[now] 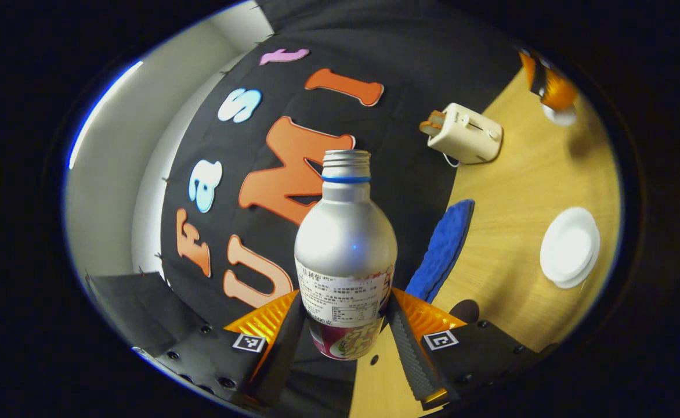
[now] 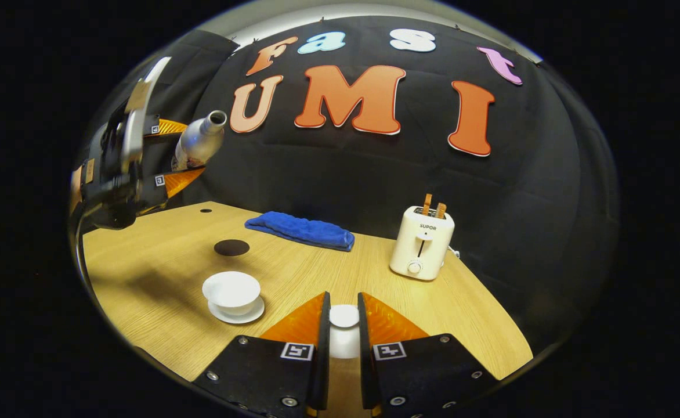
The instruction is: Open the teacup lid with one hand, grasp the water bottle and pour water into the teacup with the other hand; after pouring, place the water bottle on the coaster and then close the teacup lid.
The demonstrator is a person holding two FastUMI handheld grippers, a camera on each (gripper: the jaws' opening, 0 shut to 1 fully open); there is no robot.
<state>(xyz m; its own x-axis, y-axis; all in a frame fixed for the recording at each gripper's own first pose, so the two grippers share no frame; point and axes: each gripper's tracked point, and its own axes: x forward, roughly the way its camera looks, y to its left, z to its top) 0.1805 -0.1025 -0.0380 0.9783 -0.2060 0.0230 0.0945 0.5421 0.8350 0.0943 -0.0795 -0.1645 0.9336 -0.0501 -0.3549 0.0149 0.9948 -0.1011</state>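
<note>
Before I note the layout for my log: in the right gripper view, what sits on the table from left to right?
Teacup on its saucer → blue towel → lid held in the right tongs → toaster.

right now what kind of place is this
Probably a staged booth for kitchen tasks, not a real kitchen: a light wooden table against a black cloth wall, set with a cream toaster and a white teacup.
</note>
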